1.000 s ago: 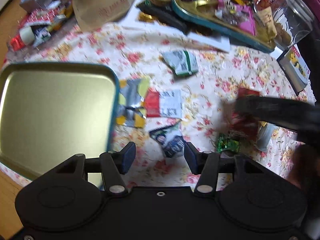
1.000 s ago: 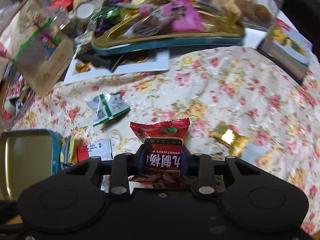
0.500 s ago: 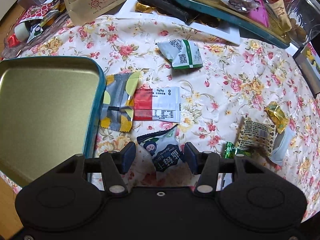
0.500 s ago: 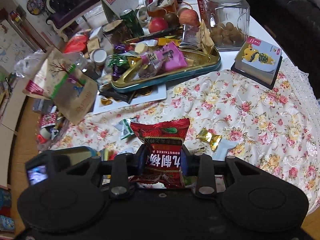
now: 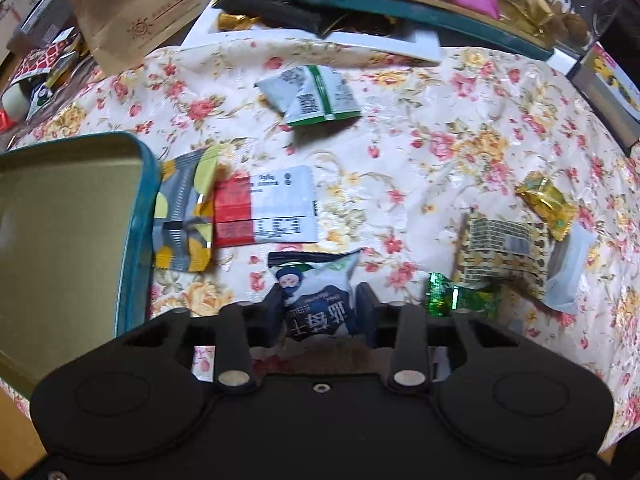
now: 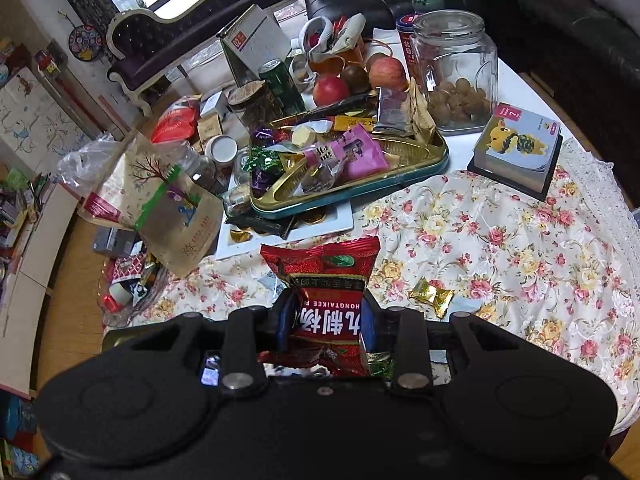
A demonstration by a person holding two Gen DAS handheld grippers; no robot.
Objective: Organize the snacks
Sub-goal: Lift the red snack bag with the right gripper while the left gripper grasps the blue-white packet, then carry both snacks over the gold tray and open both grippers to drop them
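white-and-blue snack packet (image 5: 318, 304) sits between the closing left tool (image 5: 319, 307), its lower end hidden; the right tool (image 6: 325, 320) clamps a crinkled red packet (image 6: 326, 292), bottom cut off.

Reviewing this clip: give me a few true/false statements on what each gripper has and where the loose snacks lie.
1. The right gripper holds a red packet. True.
2. The left gripper has nothing between its fingers. False: it is closing on a blue-and-white packet.
3. The teal-rimmed tin holds several snacks. False: its visible inside is bare.
4. A green-and-white packet lies on the floral cloth. True.
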